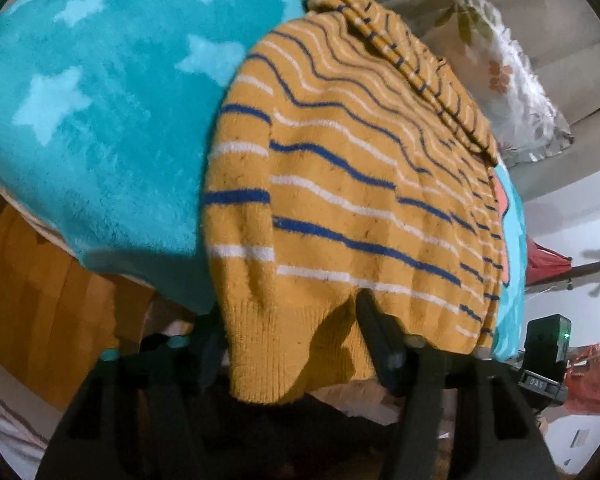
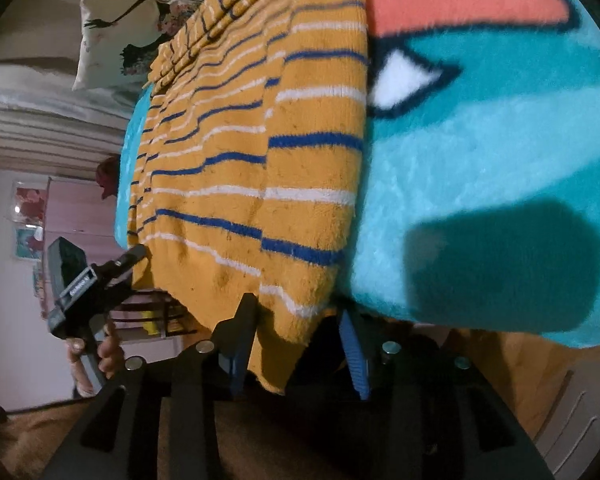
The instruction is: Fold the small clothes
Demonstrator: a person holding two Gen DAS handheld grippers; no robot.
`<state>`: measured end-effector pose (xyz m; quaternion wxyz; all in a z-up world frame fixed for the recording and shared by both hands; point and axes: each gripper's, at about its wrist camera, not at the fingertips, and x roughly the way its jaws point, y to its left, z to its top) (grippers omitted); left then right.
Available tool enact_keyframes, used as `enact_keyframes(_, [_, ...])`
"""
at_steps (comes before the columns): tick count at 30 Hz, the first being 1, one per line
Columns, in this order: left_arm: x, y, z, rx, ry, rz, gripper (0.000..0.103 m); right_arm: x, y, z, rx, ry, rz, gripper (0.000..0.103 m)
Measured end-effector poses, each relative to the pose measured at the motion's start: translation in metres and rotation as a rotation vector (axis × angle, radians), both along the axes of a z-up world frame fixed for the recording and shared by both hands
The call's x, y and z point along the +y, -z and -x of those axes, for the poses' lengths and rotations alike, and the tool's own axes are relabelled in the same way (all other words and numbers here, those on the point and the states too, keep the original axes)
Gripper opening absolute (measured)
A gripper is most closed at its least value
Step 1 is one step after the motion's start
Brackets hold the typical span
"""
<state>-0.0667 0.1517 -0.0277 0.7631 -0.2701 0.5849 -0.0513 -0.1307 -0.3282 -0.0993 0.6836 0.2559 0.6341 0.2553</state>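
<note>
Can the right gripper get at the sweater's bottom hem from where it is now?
Probably yes. The right gripper already sits at the striped sweater hem, fingers apart with knit hanging between them. Nothing blocks it; the left gripper is at the far corner.

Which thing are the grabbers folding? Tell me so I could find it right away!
Find the big fluffy turquoise blanket with pale stars. Lying on it is a small knitted sweater, its ribbed hem hanging off the near edge at both grippers. It's the only mustard-yellow thing with thin blue and white stripes; the pillow behind is white and flowery.
</note>
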Motion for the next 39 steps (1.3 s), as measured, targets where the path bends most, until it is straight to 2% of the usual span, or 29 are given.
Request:
enact_keyframes(2, [0.000,-0.001,0.001,0.020,0.001,0.005,0.013,0.004,0.002,0.000,0.012,-0.020,-0.025,0.042])
enact_keyframes(3, [0.001,-0.005,0.004,0.018,-0.009,-0.008,0.009,0.007,0.001,0.000,0.013,-0.035,-0.039,0.022])
enact_keyframes(4, [0.001,-0.010,0.005,0.014,-0.012,-0.021,0.009,0.009,0.000,0.000,0.016,-0.057,-0.058,0.012])
enact_keyframes(12, [-0.002,-0.059,0.006,-0.078,-0.045,-0.073,0.008,0.010,-0.041,-0.006,-0.067,-0.075,-0.109,0.008])
enact_keyframes(16, [-0.001,-0.088,-0.012,-0.145,-0.072,-0.034,0.008,0.005,-0.070,-0.025,-0.121,-0.036,-0.180,0.008])
enact_keyframes(19, [0.002,-0.111,-0.039,-0.207,-0.075,-0.037,0.008,0.003,-0.092,-0.051,-0.166,0.002,-0.239,0.008])
enact_keyframes(22, [0.002,-0.129,-0.084,-0.257,-0.057,-0.064,0.008,0.003,-0.113,-0.086,-0.213,0.045,-0.283,0.008])
enact_keyframes(27, [-0.006,-0.146,-0.171,-0.308,-0.005,-0.105,0.008,0.013,-0.142,-0.155,-0.300,0.103,-0.239,0.008])
enact_keyframes(30, [-0.016,-0.144,-0.228,-0.309,0.024,-0.108,0.008,0.019,-0.151,-0.204,-0.327,0.154,-0.192,0.008])
enact_keyframes(33, [-0.029,-0.133,-0.272,-0.296,0.050,-0.112,0.008,0.020,-0.145,-0.246,-0.311,0.212,-0.153,0.008])
enact_keyframes(39, [-0.057,-0.103,-0.347,-0.256,0.130,-0.152,0.008,0.009,-0.094,-0.311,-0.191,0.358,-0.102,0.008])
